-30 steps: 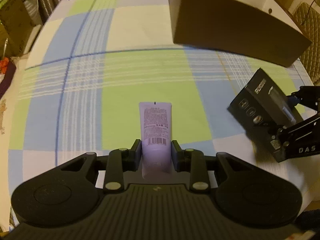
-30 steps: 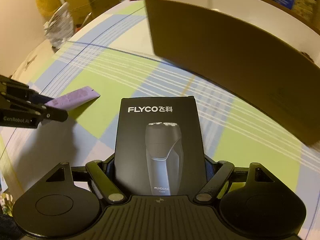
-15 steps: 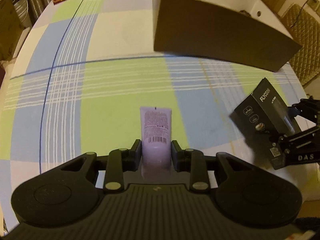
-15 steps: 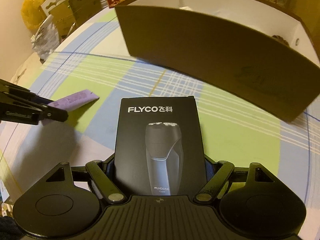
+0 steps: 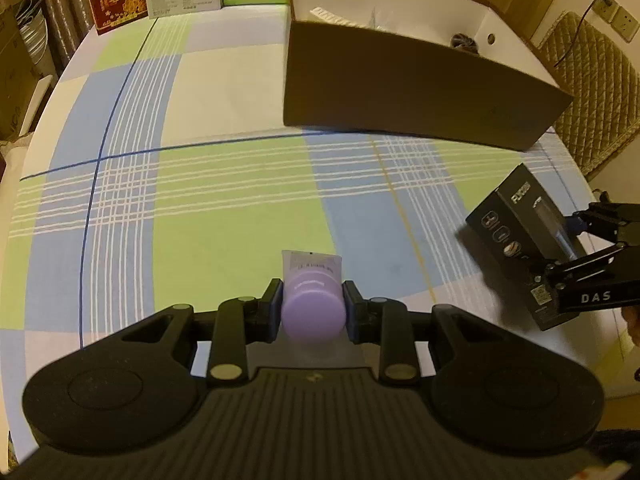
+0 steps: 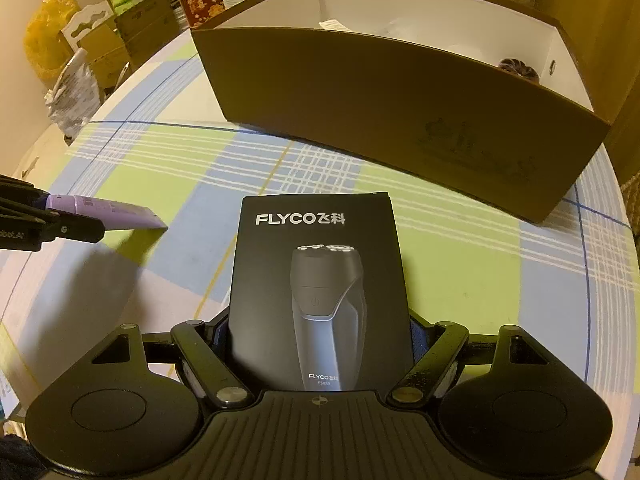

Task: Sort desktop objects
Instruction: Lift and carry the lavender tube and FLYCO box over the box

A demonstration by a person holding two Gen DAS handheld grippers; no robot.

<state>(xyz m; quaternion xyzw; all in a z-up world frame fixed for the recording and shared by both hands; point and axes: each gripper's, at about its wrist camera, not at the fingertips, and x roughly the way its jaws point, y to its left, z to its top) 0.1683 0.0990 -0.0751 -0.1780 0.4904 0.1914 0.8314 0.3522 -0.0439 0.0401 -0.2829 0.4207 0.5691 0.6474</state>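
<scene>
gripping a purple tube [image 5: 313, 305], the left hand-held gripper [image 5: 313, 312] is hovering over the tabletop [image 5: 224, 200]; the right hand-held gripper [image 6: 320, 344] is clamping a shaver box [image 6: 320, 280] near the carton [image 6: 400, 120].

Left gripper [image 5: 313, 308] jaws narrow, clamped; right gripper [image 6: 320, 344] jaws wide, clamped.

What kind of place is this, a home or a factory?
Probably a home room used partly for storage: a checked cloth covers the table, a quilted chair back stands beside it, and stacked cartons sit around.
</scene>
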